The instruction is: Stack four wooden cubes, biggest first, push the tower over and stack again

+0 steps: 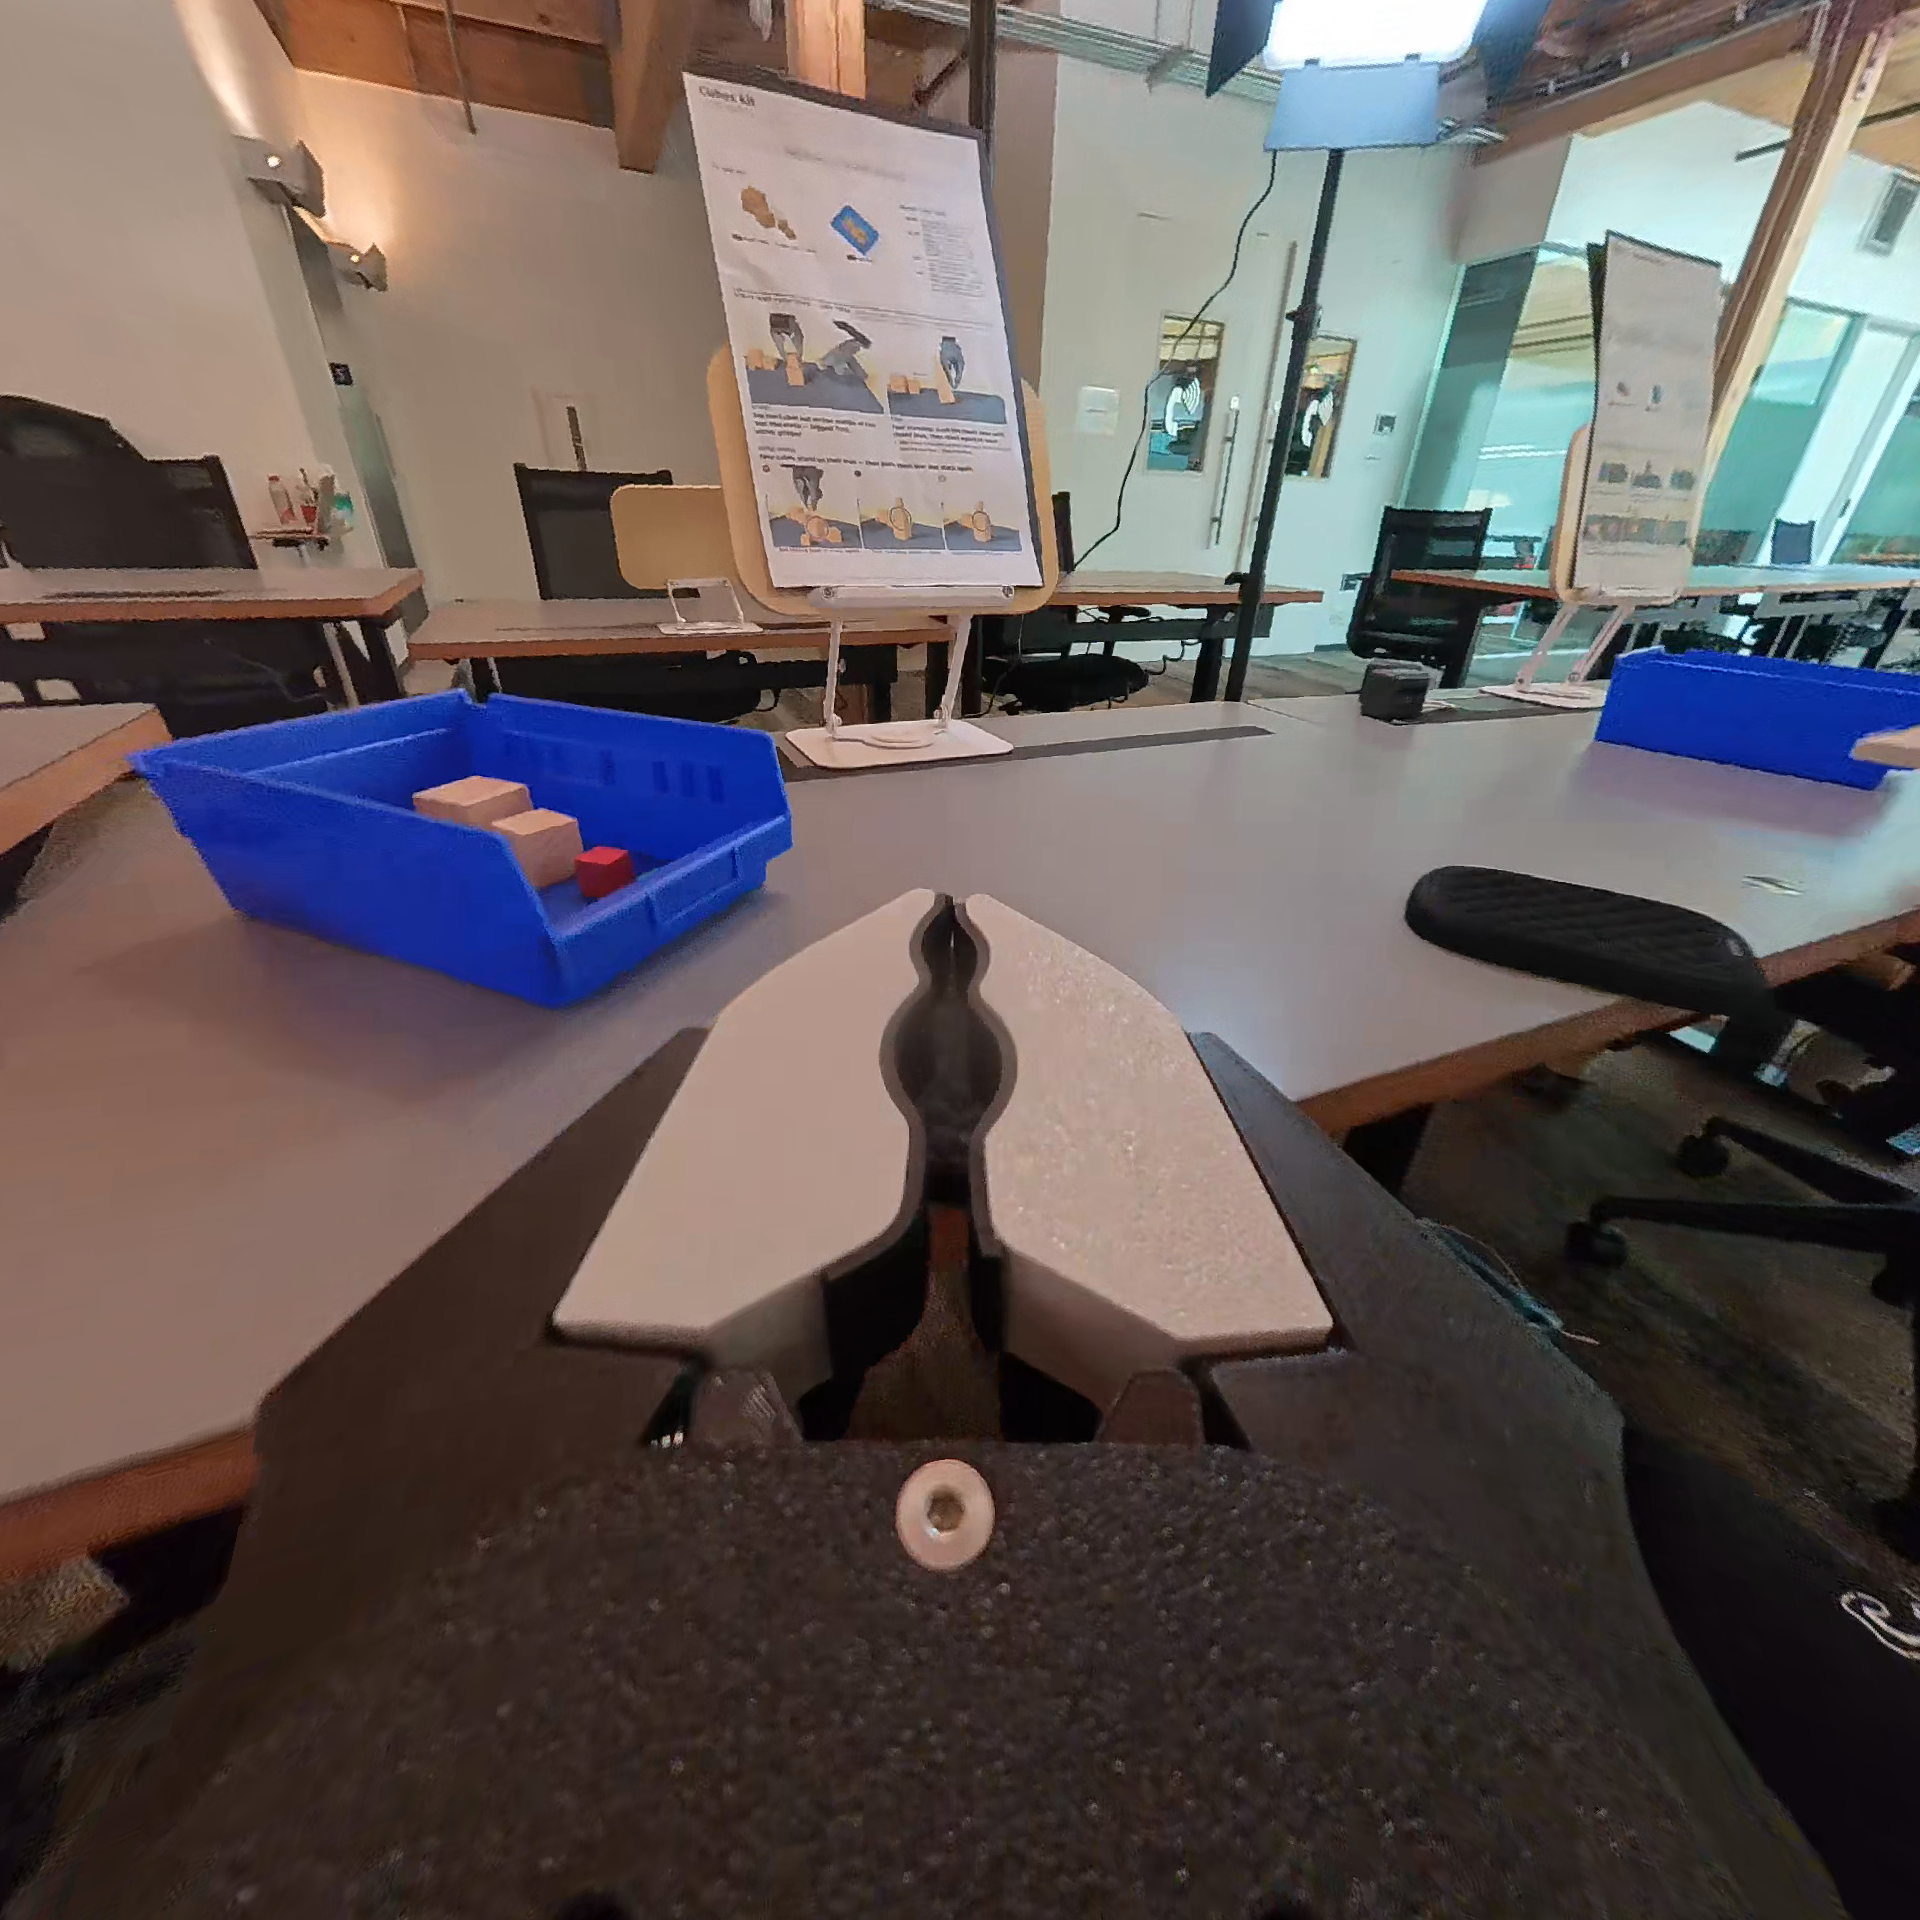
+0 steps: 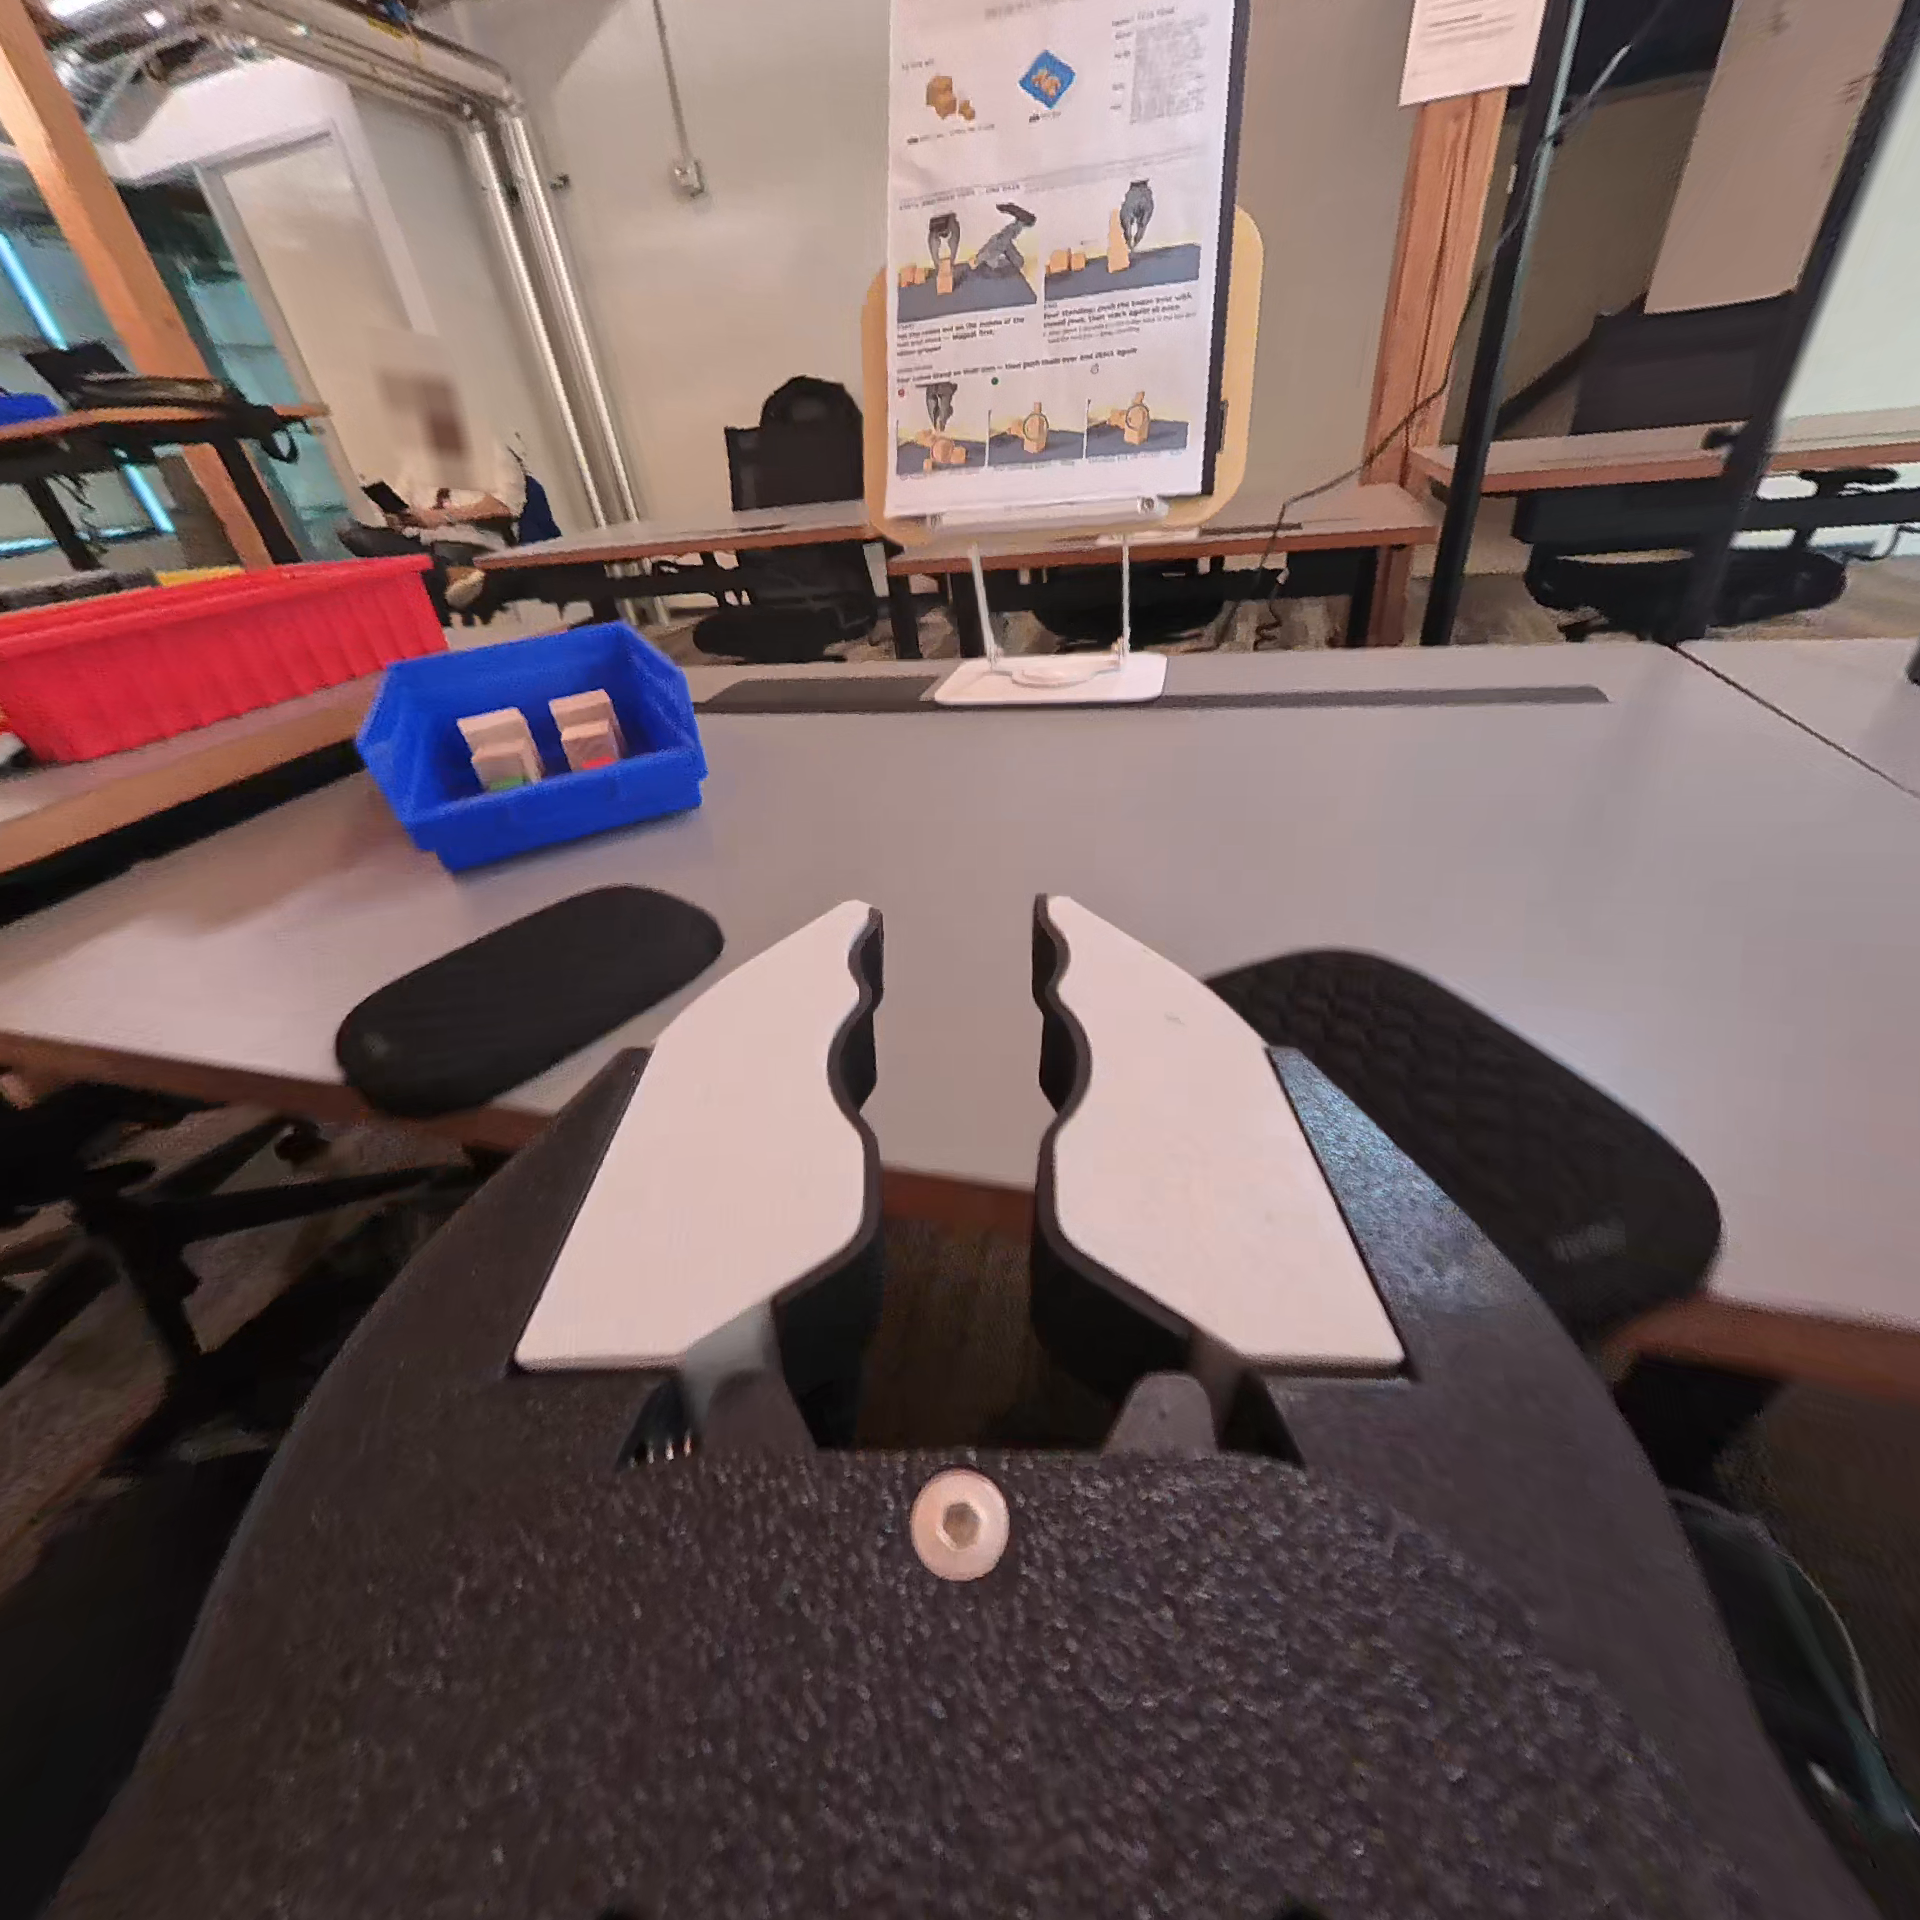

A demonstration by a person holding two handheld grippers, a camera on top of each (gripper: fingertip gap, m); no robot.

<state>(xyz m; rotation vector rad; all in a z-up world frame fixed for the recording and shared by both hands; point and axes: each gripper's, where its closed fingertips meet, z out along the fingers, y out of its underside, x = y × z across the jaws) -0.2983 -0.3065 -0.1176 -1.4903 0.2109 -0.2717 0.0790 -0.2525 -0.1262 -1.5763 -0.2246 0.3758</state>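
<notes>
My left gripper [image 1: 948,909] is shut with nothing between its pads and hangs above the near edge of the grey table [image 1: 1195,862]. A blue bin [image 1: 343,873] stands to its front left; it holds two wooden blocks [image 1: 540,844] and a small red cube [image 1: 604,871]. My right gripper [image 2: 958,920] is open with nothing between its fingers, also over the table's near edge. The same blue bin [image 2: 566,810] shows far to its left, with wooden blocks [image 2: 499,743] in it, one marked green and one red.
A sheet on a stand [image 1: 883,343] stands at the table's far side. Black chair armrests [image 1: 1579,935] [image 2: 520,992] [image 2: 1475,1143] reach over the near edge. A second blue bin [image 1: 1756,717] stands at the far right, a red bin [image 2: 197,655] on the left table. There is about 40 cm between the tips of the two grippers.
</notes>
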